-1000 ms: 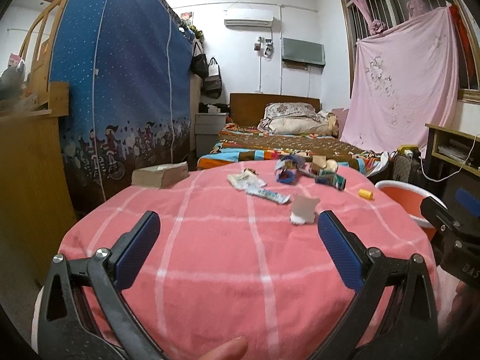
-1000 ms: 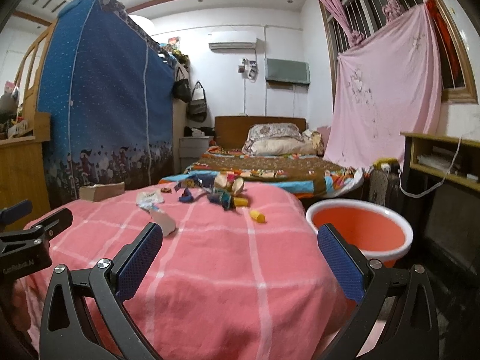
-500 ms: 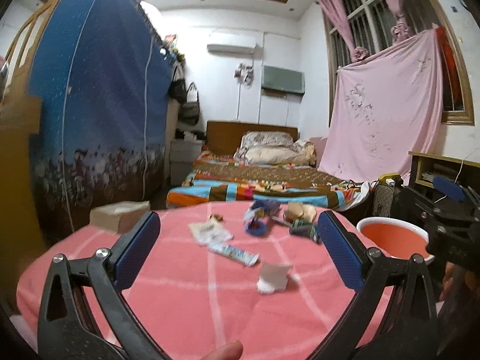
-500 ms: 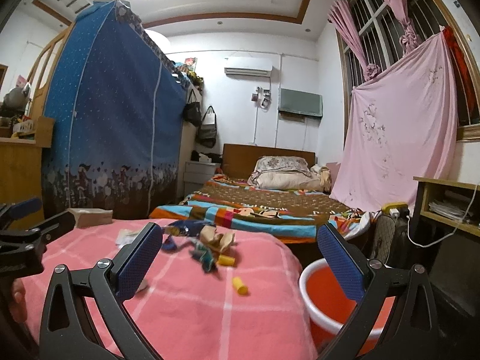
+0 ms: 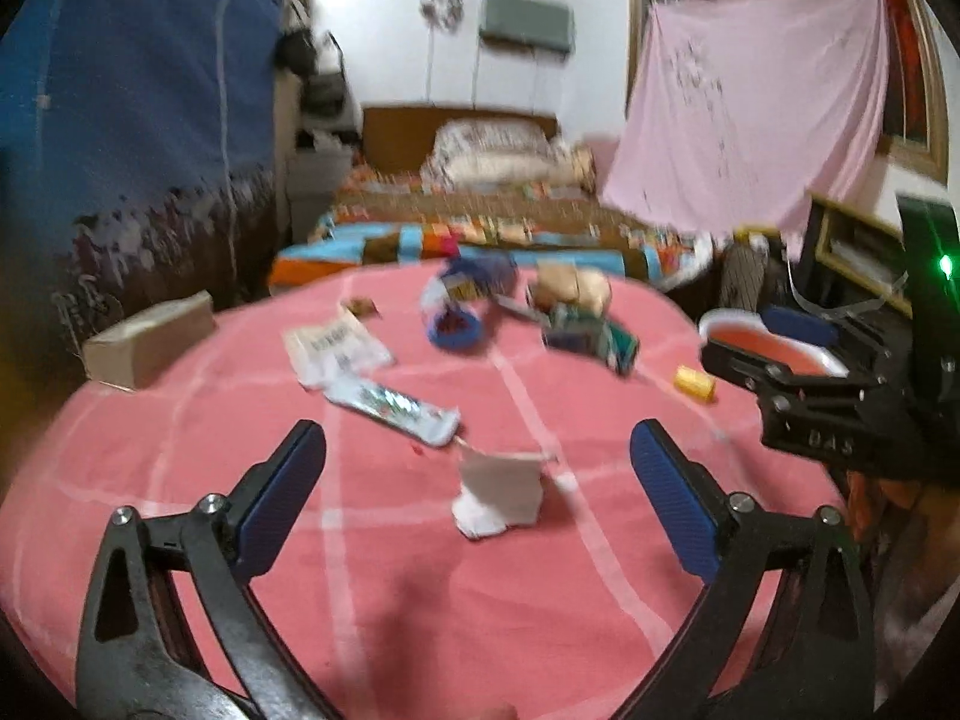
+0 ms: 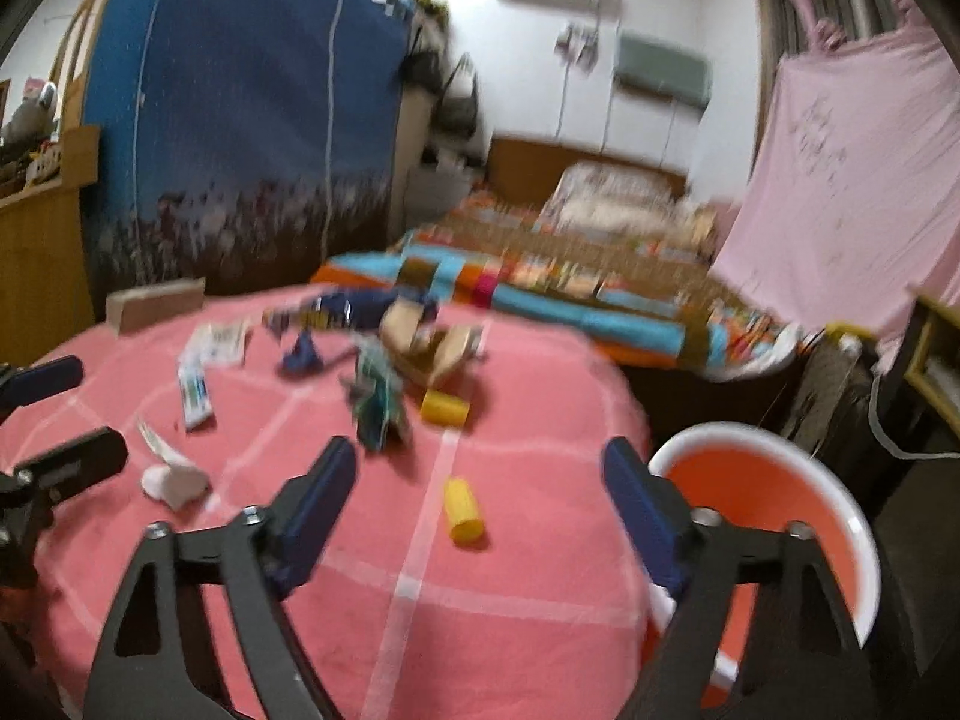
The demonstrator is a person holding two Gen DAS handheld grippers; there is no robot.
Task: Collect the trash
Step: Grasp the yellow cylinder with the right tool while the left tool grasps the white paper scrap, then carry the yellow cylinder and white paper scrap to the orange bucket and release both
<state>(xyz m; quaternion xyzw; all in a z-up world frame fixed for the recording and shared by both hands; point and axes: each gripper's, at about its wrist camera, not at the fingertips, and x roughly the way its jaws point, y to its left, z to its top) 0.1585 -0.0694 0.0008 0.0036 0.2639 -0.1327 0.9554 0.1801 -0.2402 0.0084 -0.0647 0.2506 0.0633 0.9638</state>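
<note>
Trash lies scattered on a round table under a pink checked cloth point(image 5: 420, 600). My left gripper point(image 5: 477, 444) hovers low over it, its jaws closing, with a crumpled white paper point(image 5: 501, 495) between the fingers but untouched. Beyond that lie a flattened tube point(image 5: 399, 408), a white leaflet point(image 5: 336, 348), a blue wrapper point(image 5: 456, 324) and a green packet point(image 5: 591, 339). My right gripper point(image 6: 480, 462) is also closing, and a small yellow cylinder point(image 6: 463, 509) lies between its fingers without contact. A second yellow cylinder point(image 6: 443, 408) rests farther back.
An orange bucket with a white rim point(image 6: 774, 516) stands off the table's right edge. A cardboard box point(image 5: 147, 339) sits at the table's far left. Behind are a bed point(image 5: 480, 228), a blue curtained bunk point(image 5: 138, 120) and a pink sheet point(image 5: 750, 108).
Both grippers moved forward over the table and tilted down, so the trash looks nearer. Both pairs of jaws have narrowed, the right more than the left. The picture is blurred by motion.
</note>
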